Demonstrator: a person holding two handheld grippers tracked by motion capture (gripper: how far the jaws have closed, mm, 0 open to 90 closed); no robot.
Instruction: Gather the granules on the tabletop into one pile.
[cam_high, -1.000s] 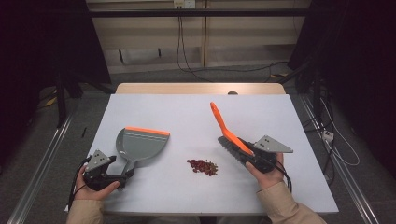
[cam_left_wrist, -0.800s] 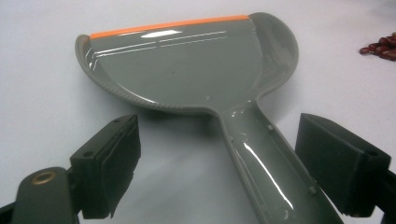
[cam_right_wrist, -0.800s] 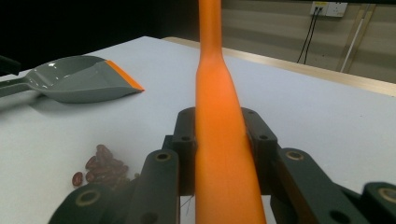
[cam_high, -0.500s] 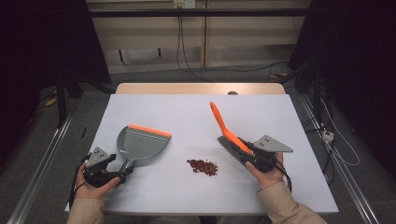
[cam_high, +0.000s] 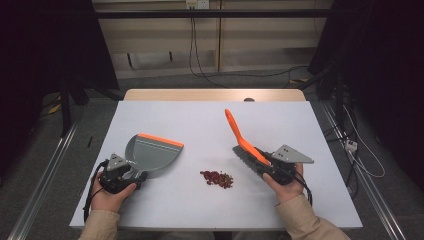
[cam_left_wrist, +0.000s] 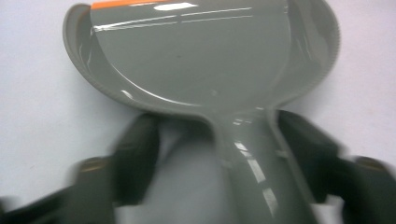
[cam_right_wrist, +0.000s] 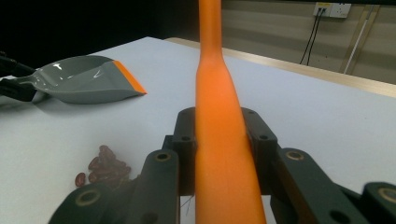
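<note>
The white rectangular counter (cam_high: 200, 120) carries everything here, with a strip of pale wood showing along its far edge.

On its left part lies the grey plastic dustpan with an orange lip (cam_high: 152, 154). Its pan rests on the surface with the orange edge turned to the far right, and its handle runs back toward the person's left hand (cam_high: 111, 192). The left claw (cam_high: 131, 175) sits at that handle. In the left gripper view its two black jaws stand either side of the dustpan's glossy handle (cam_left_wrist: 254, 154), set fairly wide. The right jaw lies close against the handle, while bare counter shows between the left jaw and the handle. The view is blurred, so I cannot tell whether the jaws are pressing on the handle.

On the right part, the orange-handled hand brush with dark bristles (cam_high: 240, 142) is held in the right claw (cam_high: 265, 162), which is gripped by the person's right hand (cam_high: 287, 182). The right gripper view shows the jaws closed narrowly on the orange handle (cam_right_wrist: 219, 140), which rises between them. In the high view the handle tip points to the far left and the bristle head is near the counter.

Between the dustpan and the brush, toward the near edge, lies a small heap of dark red beans (cam_high: 216, 178), loose on the counter, near the bristles and well apart from the dustpan.
</note>
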